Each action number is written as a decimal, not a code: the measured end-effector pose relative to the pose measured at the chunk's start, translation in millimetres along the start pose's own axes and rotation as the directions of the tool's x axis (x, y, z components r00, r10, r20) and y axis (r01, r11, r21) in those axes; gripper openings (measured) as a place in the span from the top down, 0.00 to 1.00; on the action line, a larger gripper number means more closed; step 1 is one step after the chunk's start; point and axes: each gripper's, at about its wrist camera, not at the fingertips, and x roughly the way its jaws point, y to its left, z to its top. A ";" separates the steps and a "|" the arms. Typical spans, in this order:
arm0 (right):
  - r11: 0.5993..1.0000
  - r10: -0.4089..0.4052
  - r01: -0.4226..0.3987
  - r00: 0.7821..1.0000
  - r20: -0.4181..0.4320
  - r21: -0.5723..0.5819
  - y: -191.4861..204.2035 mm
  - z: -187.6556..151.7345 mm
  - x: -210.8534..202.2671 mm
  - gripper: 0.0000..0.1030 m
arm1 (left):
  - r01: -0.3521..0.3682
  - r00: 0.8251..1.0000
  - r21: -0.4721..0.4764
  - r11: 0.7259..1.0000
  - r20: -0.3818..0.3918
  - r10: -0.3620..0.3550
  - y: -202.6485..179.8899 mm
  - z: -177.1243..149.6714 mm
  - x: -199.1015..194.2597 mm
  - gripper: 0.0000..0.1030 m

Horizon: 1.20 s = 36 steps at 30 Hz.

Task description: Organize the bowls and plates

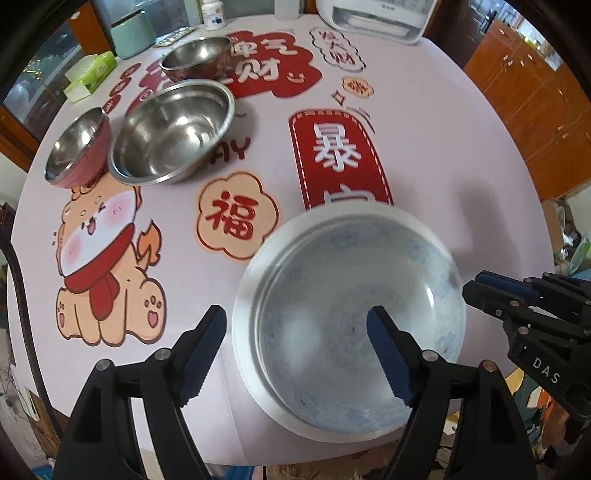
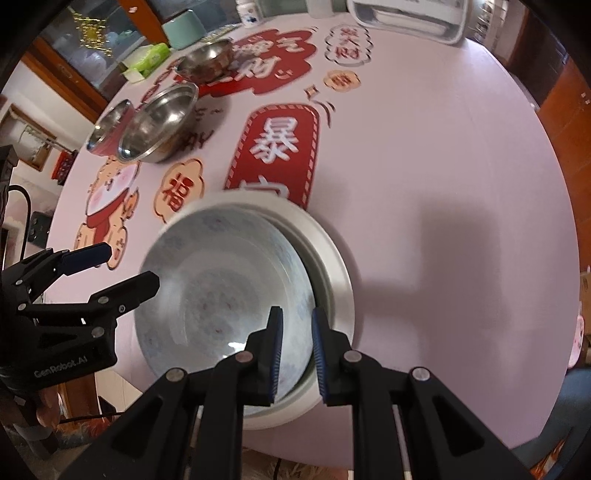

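Round table, festive cloth, clutter at the far edge

The pink tablecloth point(image 1: 424, 155) bears a cartoon dog point(image 1: 103, 258) and red banners with white characters. At the cloth's far edge stand a white appliance point(image 1: 373, 18), a mint-green container point(image 1: 133, 33) and a white bottle point(image 1: 215, 14); a green tissue box point(image 1: 90, 74) lies at its far-left edge. Wooden cabinets point(image 1: 535, 103) stand beyond its right side.

Near edge: patterned bowl point(image 1: 354, 317) nested in white plate point(image 1: 255, 291) fills the space under both grippers
Far left: three steel bowls point(image 1: 173, 133) crowd together, blocking that side
Far edge: tissue box point(image 1: 90, 75); white appliance point(image 1: 376, 18)
Right: tablecloth point(image 2: 443, 147) bare; free passage
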 end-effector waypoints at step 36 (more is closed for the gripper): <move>0.969 0.063 -0.134 0.947 0.315 0.208 124.4 169.5 -48.6 0.73 | 0.053 0.958 0.000 0.999 0.283 -0.051 221.3 113.5 -87.6 0.14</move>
